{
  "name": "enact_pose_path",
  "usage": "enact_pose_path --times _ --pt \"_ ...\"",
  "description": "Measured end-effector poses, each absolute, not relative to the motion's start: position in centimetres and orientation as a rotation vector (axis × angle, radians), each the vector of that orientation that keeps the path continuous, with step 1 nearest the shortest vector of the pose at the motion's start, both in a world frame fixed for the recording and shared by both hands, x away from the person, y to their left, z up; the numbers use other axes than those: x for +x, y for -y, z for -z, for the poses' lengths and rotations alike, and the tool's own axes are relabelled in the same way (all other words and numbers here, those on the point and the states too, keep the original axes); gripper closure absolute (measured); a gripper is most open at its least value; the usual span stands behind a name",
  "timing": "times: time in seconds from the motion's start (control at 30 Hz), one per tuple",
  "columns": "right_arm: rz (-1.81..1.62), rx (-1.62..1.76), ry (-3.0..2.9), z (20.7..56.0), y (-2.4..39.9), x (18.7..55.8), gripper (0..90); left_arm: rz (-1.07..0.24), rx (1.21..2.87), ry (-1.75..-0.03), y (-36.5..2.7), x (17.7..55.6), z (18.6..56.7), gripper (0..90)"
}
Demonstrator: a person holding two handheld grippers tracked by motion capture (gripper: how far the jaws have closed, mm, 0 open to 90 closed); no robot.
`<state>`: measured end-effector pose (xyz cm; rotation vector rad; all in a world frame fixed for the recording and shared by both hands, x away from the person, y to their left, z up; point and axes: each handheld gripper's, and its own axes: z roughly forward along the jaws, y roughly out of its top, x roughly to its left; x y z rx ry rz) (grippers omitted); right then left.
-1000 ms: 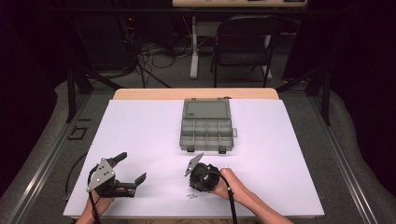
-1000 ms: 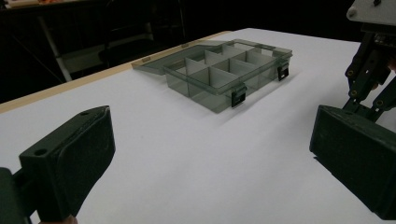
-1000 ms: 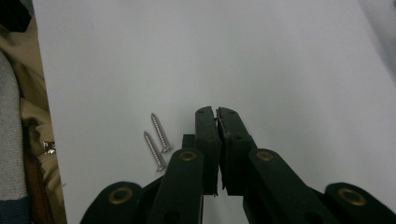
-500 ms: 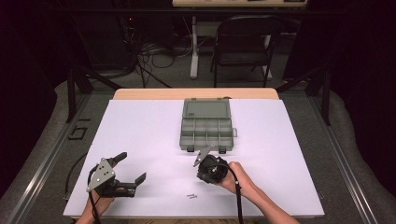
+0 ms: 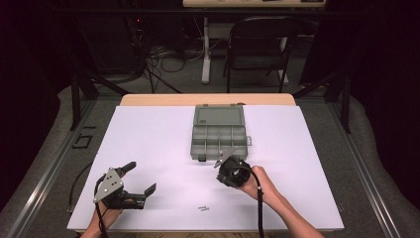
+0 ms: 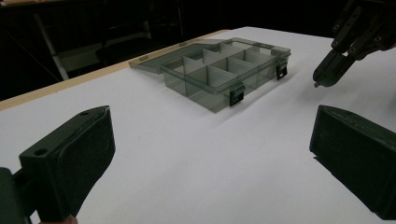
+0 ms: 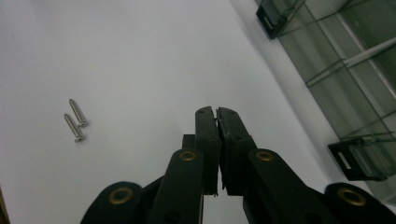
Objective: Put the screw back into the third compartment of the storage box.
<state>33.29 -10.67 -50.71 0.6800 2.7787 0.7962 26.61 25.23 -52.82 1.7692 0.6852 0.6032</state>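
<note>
A grey see-through organizer box (image 5: 194,145) lies open in the middle of the white table, its lid (image 5: 218,115) folded back. Two small screws (image 5: 203,208) lie near the front edge, close together (image 7: 74,120). My right gripper (image 5: 225,177) hovers just in front of the box's front right corner, jaws pressed together (image 7: 215,112). A small silver screw tip pokes out from its end (image 6: 317,85). My left gripper (image 5: 139,178) rests at the front left, jaws wide apart (image 6: 210,126) with nothing between them, pointing toward the box (image 6: 224,70).
The box's divided compartments (image 7: 355,70) look empty from here; two black latches (image 6: 236,94) hang on its front wall. A chair (image 5: 257,44) and cables stand on the floor beyond the table's far edge.
My right gripper has lifted away from the spot by the loose screws and moved right and toward the box, jaws staying together. The left gripper has not moved.
</note>
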Motion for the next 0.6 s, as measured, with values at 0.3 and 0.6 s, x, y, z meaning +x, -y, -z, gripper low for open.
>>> enact_pose_path --times 0.3,0.6 --pt "-0.817 0.735 -2.732 49.6 11.9 34.0 87.8 -0.605 1.769 -0.685 -25.2 26.6 52.8 0.0" --pt "-0.815 0.741 -2.694 48.4 12.5 35.4 87.9 -0.604 1.77 -0.689 -25.2 26.7 52.8 0.0"
